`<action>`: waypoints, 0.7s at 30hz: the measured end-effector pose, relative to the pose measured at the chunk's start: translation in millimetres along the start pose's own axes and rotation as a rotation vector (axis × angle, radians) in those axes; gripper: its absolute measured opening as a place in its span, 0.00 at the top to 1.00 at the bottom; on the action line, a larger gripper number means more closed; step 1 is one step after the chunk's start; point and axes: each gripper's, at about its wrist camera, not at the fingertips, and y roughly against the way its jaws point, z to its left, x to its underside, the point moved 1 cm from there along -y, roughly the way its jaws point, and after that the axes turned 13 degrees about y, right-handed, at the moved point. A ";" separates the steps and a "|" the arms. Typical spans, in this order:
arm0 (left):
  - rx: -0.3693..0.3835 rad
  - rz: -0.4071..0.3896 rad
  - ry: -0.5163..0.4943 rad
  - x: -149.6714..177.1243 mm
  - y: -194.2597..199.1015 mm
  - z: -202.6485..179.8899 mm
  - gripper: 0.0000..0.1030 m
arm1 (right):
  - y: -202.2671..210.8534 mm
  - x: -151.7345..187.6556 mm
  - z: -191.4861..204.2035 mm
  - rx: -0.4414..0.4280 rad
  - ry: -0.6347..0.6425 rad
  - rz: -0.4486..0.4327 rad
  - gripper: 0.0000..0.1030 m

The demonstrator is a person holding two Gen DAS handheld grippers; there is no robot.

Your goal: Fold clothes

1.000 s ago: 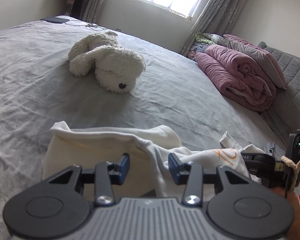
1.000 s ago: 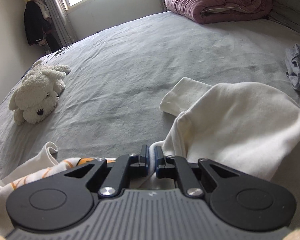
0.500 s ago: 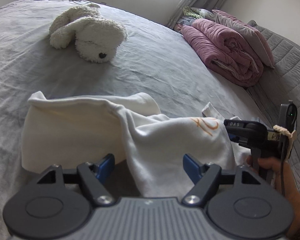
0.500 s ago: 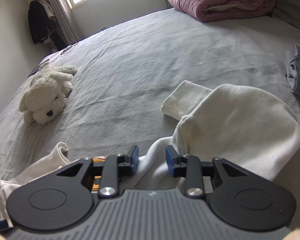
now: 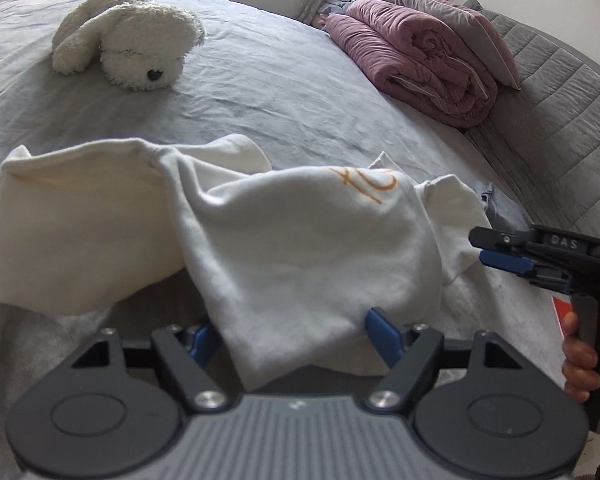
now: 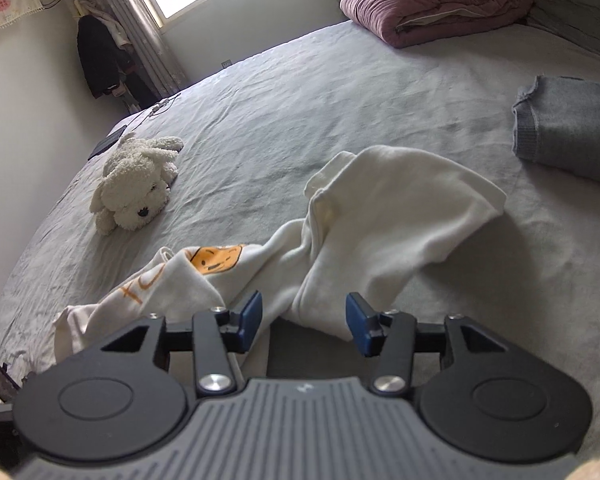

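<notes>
A cream sweatshirt with an orange print [image 5: 300, 240] lies crumpled on the grey bed sheet [image 5: 280, 80]. It also shows in the right wrist view [image 6: 380, 220], one sleeve spread to the right. My left gripper [image 5: 292, 336] is open, its blue pads either side of a hanging fold of the sweatshirt. My right gripper [image 6: 304, 322] is open just above the sweatshirt's bunched middle, holding nothing. The right gripper also shows in the left wrist view [image 5: 500, 250], at the sweatshirt's right edge.
A white plush dog [image 5: 132, 48] lies on the bed beyond the sweatshirt, also in the right wrist view [image 6: 136, 184]. A rolled pink quilt [image 5: 416, 68] sits at the headboard side. A folded grey garment [image 6: 568, 140] lies to the right.
Both grippers have opened wide. The right one let go of the sweatshirt it was pinching. The left gripper moved forward over the sweatshirt, and the cloth now drapes between its pads.
</notes>
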 end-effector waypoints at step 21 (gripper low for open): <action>-0.055 -0.341 -0.139 1.0 9.9 -15.6 0.94 | -18.0 64.9 5.6 -0.323 -0.137 0.100 0.50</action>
